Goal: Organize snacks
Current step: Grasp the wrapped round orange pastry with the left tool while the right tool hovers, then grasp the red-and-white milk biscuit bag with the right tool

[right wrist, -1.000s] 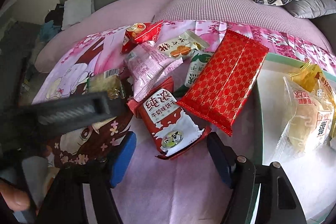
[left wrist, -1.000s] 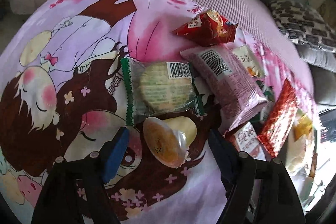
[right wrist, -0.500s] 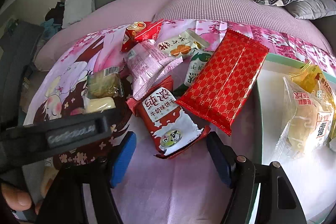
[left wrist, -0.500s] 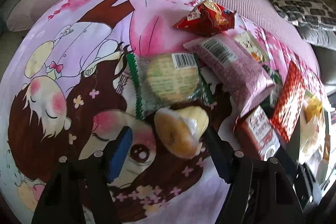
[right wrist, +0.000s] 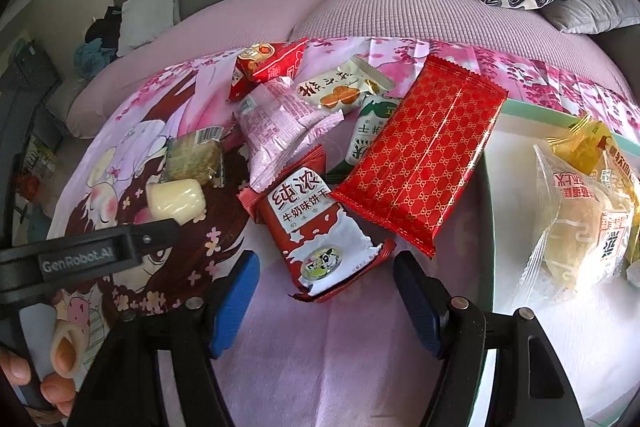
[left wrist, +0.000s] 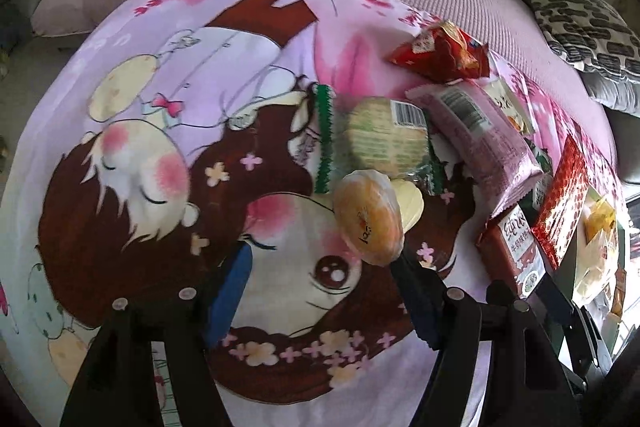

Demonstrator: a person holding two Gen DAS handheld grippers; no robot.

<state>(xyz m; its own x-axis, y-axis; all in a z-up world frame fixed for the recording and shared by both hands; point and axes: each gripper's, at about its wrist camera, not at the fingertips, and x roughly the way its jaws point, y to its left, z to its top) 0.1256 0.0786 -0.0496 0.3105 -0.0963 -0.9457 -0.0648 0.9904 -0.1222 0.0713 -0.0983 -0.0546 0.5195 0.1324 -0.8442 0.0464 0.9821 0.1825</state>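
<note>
Begin at the left, on the cartoon-printed cloth (left wrist: pixel 160 115) covering the table. Find there the left tongs (left wrist: pixel 320 261) with jaws apart, just closed a little yet pressing on nothing. Notice the round jelly cup (left wrist: pixel 368 219) tipped on its side just ahead of the right finger, well apart from the left finger, and so not gripped. Probably the step in hand: taking this cup. To do it well, shift the tongs toward the right to bring the cup into the middle of the gap, lower both pads beside its wall, and close slowly across the widest part. Avoid pinching only the thin lid edge, likely slippery. Avoid also catching the green-edged cracker pack (left wrist: pixel 380 143) lying just behind the cup. Further right, pass the pink pack (left wrist: pixel 480 147), then see the right tongs (right wrist: pixel 326 261), also apart, hovering at the near end of the milk biscuit pack (right wrist: pixel 308 223) and clamped on nothing. Beside it, note the red patterned pack (right wrist: pixel 424 155). At the far right, aim for the white green-rimmed tray (right wrist: pixel 540 109), seemingly the collecting place, already holding a clear pastry packet (right wrist: pixel 580 227). Release low, on a bare part.
</note>
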